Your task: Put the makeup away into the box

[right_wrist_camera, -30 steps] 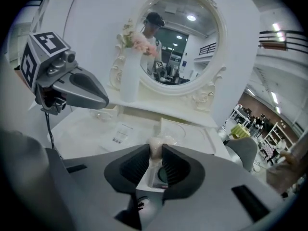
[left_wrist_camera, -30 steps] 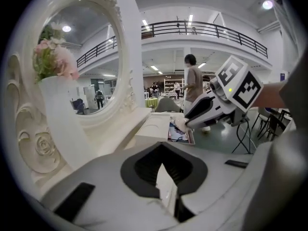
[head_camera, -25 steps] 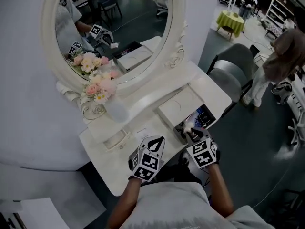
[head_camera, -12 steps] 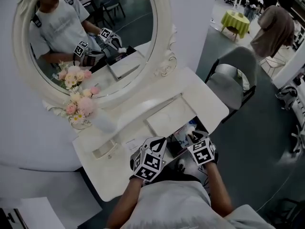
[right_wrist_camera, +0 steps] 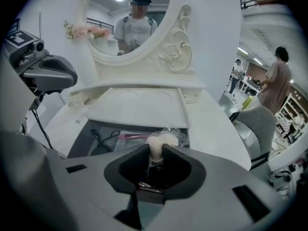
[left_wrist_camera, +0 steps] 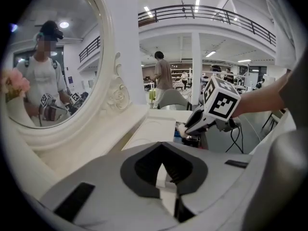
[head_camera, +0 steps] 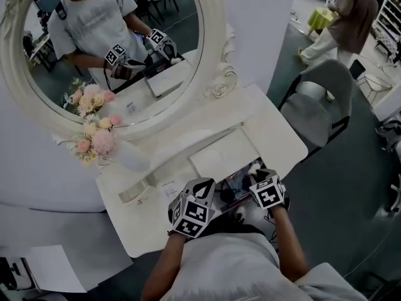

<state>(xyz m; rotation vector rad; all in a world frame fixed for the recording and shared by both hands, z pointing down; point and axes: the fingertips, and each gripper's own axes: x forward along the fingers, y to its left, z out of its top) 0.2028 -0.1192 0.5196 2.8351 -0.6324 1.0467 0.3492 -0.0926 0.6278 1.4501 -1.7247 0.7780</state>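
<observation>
The right gripper [right_wrist_camera: 154, 150] has its jaws clamped on a makeup brush [right_wrist_camera: 159, 141]. The pads press on the brush's neck, and its dark handle runs back into the hollow between the fingers. The cream, fluffy head, wrapped in clear film, sticks out just past the fingertips. The gripper points steeply down, so the brush head hangs over the open box [right_wrist_camera: 82, 138], a dark-lined compartment sunk into the top of the white vanity table [head_camera: 276, 130]. The views do not show whether the brush touches anything inside.

Below and to the left of those fingertips a black cable [right_wrist_camera: 98, 138] lies in the box, and a flat pink item [right_wrist_camera: 127, 136] lies beside it. Just beyond the fingertips, at the far edge of the box, lies a white panel [right_wrist_camera: 139, 107].

The left gripper [left_wrist_camera: 162, 149] has its jaws pressed together with nothing between them. In the head view this left gripper [head_camera: 202, 187] sits over the table edge just left of the box [head_camera: 233, 182], near the right gripper [head_camera: 258, 175] but apart from it. From the left gripper view, the brush head [left_wrist_camera: 181, 129] shows ahead and to the right of the closed fingertips.

Well beyond both sets of fingers stands an oval mirror [head_camera: 125, 49], with pink and cream flowers [head_camera: 94, 140] at its foot. A grey chair [head_camera: 316, 105] stands to the right of the table, and a person [head_camera: 348, 8] stands farther off.
</observation>
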